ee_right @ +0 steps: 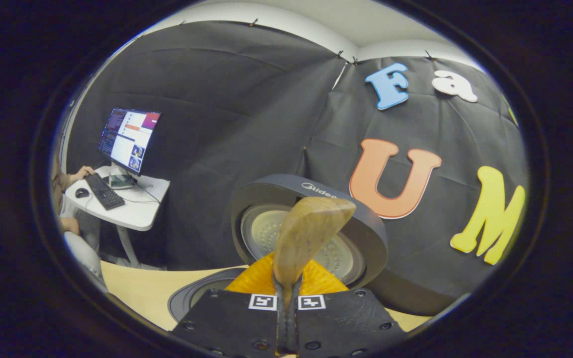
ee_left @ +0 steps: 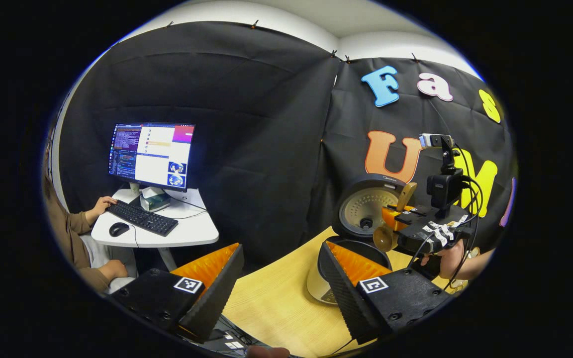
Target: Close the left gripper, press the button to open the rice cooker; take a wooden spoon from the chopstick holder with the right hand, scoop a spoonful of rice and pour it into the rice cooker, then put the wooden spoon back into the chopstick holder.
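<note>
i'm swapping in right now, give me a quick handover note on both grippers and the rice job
Left gripper: jaws wide open, holding nothing, hovering over the wooden table beside the cooker.
Right gripper: jaws shut on the wooden spoon, held in front of the raised lid.
Rice cooker: lid up, pot exposed below the spoon.
Done: cooker opened, spoon taken.
Cannot tell whether rice has been scooped or poured; the spoon bowl's contents can't be seen.
Left: finish the pour if needed, then return the spoon to the chopstick holder.

"Midea" brand on rice cooker lid (ee_right: 316, 191), otherwise nothing legible
</note>
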A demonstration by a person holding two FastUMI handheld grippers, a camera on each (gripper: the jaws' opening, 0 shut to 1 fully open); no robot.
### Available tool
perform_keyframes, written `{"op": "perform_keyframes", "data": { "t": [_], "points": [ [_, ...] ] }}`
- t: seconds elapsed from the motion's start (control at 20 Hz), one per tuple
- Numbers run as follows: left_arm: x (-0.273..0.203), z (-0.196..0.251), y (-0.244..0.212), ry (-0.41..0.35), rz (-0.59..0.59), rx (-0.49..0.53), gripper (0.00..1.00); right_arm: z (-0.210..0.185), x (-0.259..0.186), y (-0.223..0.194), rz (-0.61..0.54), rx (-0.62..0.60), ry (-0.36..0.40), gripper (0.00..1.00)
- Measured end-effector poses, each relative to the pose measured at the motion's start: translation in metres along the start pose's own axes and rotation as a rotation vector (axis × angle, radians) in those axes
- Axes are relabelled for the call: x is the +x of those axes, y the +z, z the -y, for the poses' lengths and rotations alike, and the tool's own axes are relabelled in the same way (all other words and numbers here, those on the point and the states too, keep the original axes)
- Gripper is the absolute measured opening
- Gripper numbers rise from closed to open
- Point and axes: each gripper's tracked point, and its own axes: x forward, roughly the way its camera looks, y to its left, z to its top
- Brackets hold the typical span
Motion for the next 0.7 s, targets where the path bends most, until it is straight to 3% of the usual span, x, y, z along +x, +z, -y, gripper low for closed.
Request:
{"op": "perform_keyframes", "data": {
  "t": [0.15,0.3,0.5,0.7],
  "points": [
    [0.000,0.011,0.008,-0.010,0.005,0.010,0.99,0.001,-0.009,0.014,0.021,0.124,0.033,0.01],
    [0.000,0.033,0.022,-0.050,0.026,0.046,0.99,0.025,-0.031,0.032,0.050,0.259,0.005,0.01],
    [0.000,0.076,0.045,-0.123,0.049,0.057,0.99,0.081,-0.074,0.039,0.072,0.398,-0.050,0.01],
    [-0.004,0.137,0.058,-0.231,0.073,0.087,0.98,0.154,-0.135,0.019,0.079,0.511,-0.140,0.01]
  ]
}}
